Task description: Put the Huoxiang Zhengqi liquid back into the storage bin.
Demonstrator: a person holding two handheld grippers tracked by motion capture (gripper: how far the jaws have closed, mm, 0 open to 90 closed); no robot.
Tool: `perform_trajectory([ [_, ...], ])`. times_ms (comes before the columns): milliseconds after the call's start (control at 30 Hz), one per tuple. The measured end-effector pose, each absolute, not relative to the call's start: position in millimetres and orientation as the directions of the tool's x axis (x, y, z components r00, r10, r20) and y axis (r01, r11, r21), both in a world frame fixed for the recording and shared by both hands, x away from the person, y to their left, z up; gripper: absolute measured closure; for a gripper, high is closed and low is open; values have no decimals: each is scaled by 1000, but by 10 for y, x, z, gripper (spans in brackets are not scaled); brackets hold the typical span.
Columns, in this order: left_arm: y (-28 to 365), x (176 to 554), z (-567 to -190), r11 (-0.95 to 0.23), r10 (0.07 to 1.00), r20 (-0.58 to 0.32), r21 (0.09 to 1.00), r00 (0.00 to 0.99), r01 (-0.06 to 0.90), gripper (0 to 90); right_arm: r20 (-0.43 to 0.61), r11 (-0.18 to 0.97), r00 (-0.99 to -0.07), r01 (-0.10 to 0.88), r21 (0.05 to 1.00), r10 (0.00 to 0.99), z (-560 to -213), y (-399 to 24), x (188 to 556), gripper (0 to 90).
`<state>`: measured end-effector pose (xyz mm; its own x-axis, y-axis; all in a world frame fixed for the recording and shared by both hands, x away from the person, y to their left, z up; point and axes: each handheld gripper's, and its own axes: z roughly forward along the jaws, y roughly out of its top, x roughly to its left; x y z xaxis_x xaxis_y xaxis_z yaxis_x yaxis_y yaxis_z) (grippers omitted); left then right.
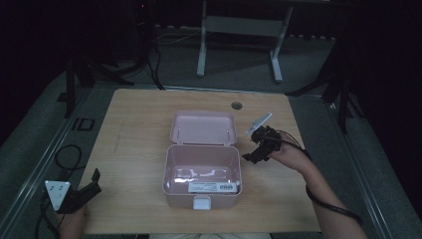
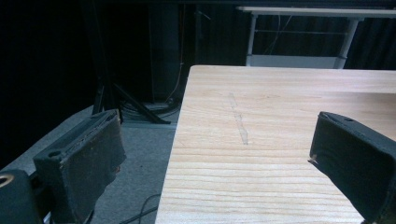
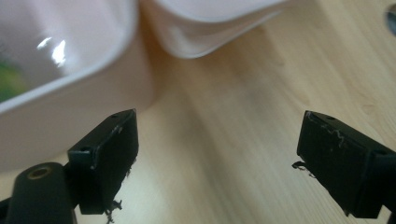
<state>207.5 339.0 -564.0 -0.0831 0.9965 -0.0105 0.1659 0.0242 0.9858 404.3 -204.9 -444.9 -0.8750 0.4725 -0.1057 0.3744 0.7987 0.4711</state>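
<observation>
A pale pink plastic box (image 1: 202, 172) stands open in the middle of the wooden table (image 1: 134, 139), its lid (image 1: 203, 128) folded back flat behind it. A white label lies inside along the front wall. My right gripper (image 1: 250, 157) hovers just right of the box, open and empty; in the right gripper view (image 3: 217, 144) its jaws stand wide apart over bare wood, with the box wall (image 3: 56, 112) at the left and the lid (image 3: 210, 28) above. My left gripper (image 1: 94, 181) rests at the table's front left corner, open and empty, its jaws (image 2: 215, 154) straddling the table's left edge.
A round cable hole (image 1: 236, 105) sits in the table near its far edge. Black cables (image 1: 67, 154) lie on the floor to the left. A white-legged desk frame (image 1: 239, 45) stands beyond the table. Dark stands flank both sides.
</observation>
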Motion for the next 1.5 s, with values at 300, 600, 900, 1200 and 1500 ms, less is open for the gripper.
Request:
perform_trajectory([
  [300,3393,2075,-5640,28,997,-14,986,-81,165,33,-99,639,-784,418,646,613,-4879,-2189,4072,124],
  [600,3393,2074,-5640,28,997,-15,986,-81,163,33,-112,558,-715,427,712,690,-5157,-2401,4062,122],
  [900,3391,2073,-5640,25,997,-12,986,-80,165,33,-90,478,-638,467,744,765,-5265,-2704,4073,120],
  [1200,3389,2075,-5640,25,997,-12,986,-81,165,33,-85,377,-512,501,779,855,-5247,-3025,4072,120],
  [1500,3388,2075,-5640,24,997,-10,986,-82,166,33,-75,315,-424,530,787,902,-5273,-3254,4045,118],
])
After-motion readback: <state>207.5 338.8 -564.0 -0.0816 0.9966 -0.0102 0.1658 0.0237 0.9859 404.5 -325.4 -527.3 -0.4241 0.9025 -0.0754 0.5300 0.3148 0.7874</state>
